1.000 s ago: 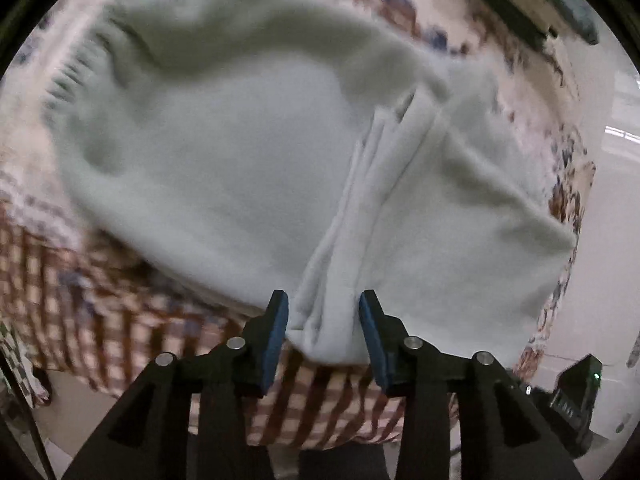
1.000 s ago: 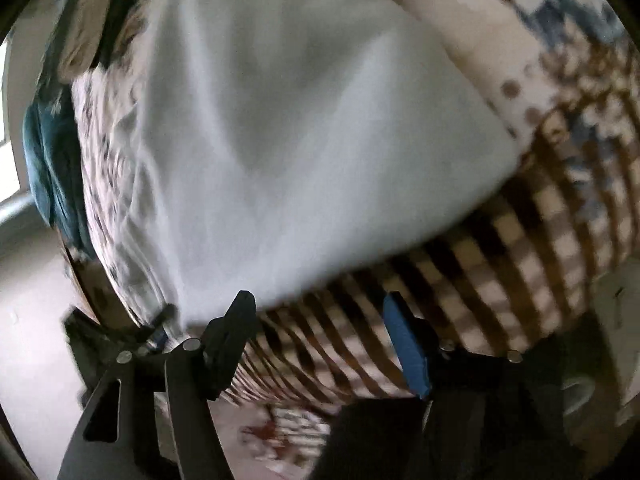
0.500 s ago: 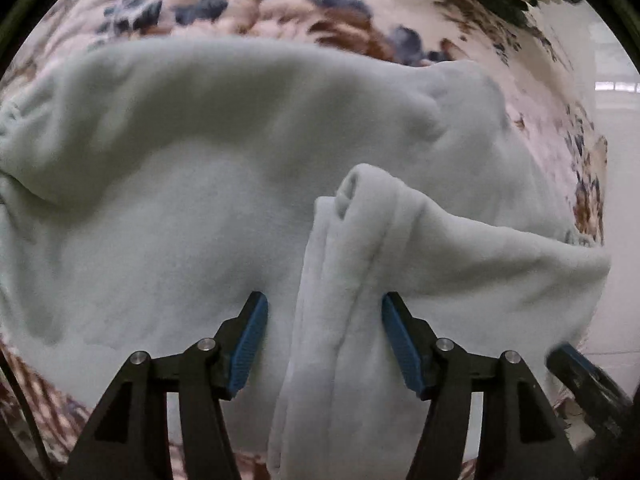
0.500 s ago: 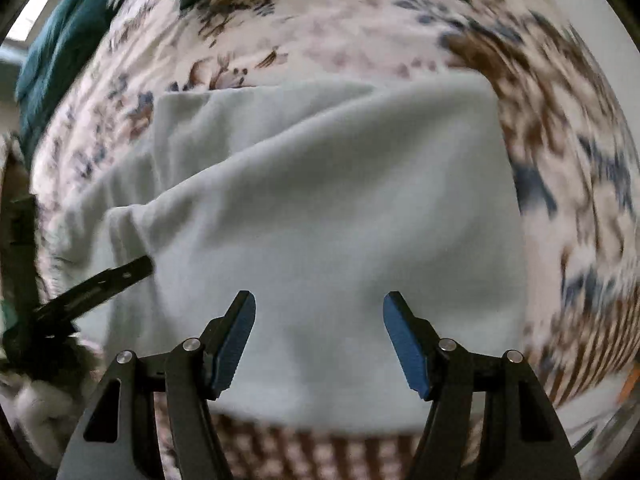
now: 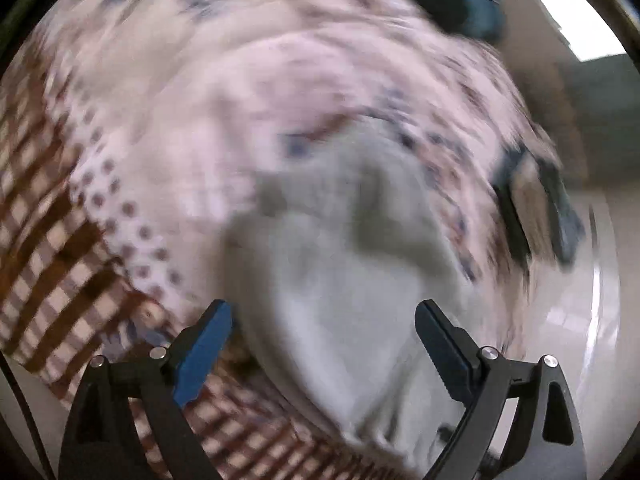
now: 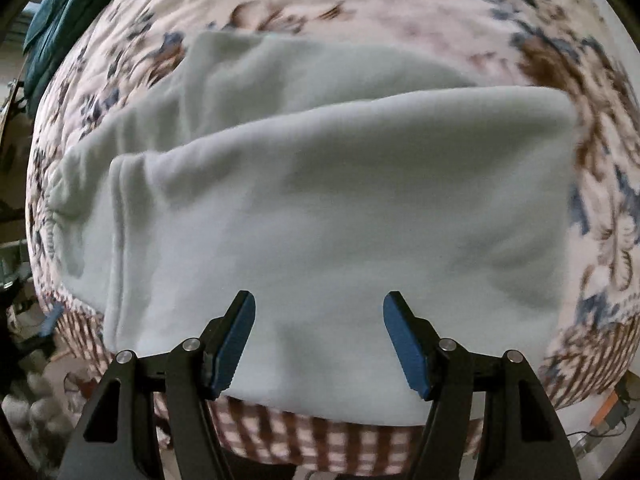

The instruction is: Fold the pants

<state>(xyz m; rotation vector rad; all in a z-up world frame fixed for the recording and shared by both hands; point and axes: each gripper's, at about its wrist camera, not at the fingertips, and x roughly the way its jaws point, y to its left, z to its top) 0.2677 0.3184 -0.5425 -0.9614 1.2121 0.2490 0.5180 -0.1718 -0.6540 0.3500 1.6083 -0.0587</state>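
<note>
Pale fleece pants [image 6: 328, 200] lie folded on the floral bedspread [image 6: 400, 8], left gripper [image 5: 324, 344] jaws opening with nothing pinched, right gripper [image 6: 318, 340] spread over the 6 o'clock edge; risk: a finger snags that loose edge and undoes the fold.

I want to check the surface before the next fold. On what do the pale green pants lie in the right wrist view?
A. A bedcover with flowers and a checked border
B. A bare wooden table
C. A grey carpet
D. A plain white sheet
A: the pale green pants lie folded on a flowered bedcover whose near edge shows a brown checked border.
</note>
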